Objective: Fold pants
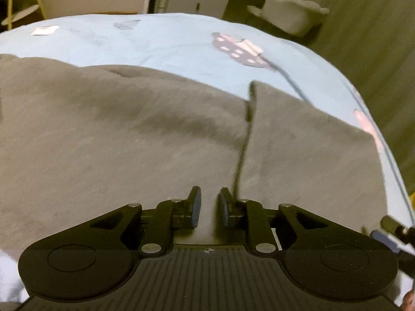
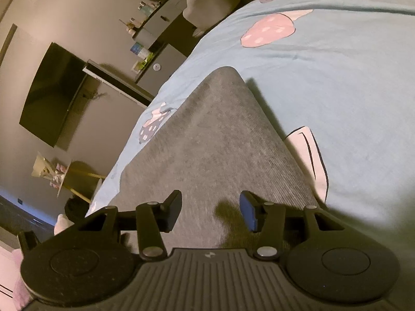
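Observation:
The grey pants lie spread over a light blue bedsheet. A dark drawstring runs across the cloth toward my left gripper. That gripper hovers low over the pants with a narrow gap between its jaws and nothing between them. In the right wrist view a grey pant leg tapers to a rounded end on the sheet. My right gripper is open wide just above this leg, empty.
The bed's edge curves along the right in the left wrist view, with a grey chair beyond it. In the right wrist view a wall television, a desk with small items and a side table stand left of the bed.

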Tool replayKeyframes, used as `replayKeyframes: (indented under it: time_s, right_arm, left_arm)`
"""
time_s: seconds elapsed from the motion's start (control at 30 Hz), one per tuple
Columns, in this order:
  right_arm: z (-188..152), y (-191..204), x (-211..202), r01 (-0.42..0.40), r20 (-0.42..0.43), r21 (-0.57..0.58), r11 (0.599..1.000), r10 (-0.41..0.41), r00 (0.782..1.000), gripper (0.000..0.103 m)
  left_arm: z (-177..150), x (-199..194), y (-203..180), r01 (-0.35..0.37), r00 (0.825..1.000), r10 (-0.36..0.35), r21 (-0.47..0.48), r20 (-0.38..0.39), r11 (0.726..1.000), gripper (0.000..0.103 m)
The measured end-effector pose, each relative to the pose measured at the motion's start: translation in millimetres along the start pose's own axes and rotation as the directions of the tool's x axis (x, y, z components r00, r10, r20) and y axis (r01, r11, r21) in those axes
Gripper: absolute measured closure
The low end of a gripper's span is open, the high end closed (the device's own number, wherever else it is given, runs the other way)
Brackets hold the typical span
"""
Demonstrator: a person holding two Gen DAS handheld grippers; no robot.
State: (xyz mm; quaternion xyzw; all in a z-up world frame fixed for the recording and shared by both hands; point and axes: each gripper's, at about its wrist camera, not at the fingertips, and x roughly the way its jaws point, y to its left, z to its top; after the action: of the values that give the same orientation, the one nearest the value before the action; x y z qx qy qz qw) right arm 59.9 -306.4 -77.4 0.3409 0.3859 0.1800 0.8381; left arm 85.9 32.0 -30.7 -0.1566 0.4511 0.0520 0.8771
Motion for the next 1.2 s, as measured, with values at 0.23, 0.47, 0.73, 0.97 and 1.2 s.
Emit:
replayKeyframes:
  time_s: [0.23, 0.47, 0.73, 0.97, 1.2]
  right_arm:
    - [-1.5, 3.5, 0.7, 0.016, -0.004, -0.026, 1.000, -0.017, 1.000, 0.053]
    - [-3.0, 5.2, 0.1, 0.025, -0.009, -0.040, 0.999, -0.025, 1.000, 0.051]
    - [-4.6, 7.6, 1.7, 0.025, -0.018, -0.052, 0.998, -0.026, 0.999, 0.044]
    - [-5.6, 12.2, 7.3, -0.006, -0.047, -0.084, 0.996, 0.002, 0.999, 0.021]
    - [-11.2, 25.6, 13.4, -0.008, -0.070, -0.172, 0.985, -0.004, 0.998, 0.004]
  left_arm:
    - [-3.6, -21.3, 9.2, -0.060, 0.998, 0.059, 0.041, 0.024, 0.997, 0.069]
    - [-7.8, -26.0, 17.9, -0.054, 0.998, 0.054, 0.028, 0.027, 0.998, 0.068]
    - [-6.6, -34.3, 43.2, -0.029, 0.999, 0.032, -0.058, 0.041, 0.998, 0.060]
    - [-8.3, -59.6, 98.1, -0.026, 0.990, 0.062, -0.265, 0.128, 0.964, 0.047]
    - [-16.4, -58.4, 114.2, 0.063, 0.991, -0.017, -0.360, 0.130, 0.931, 0.045]
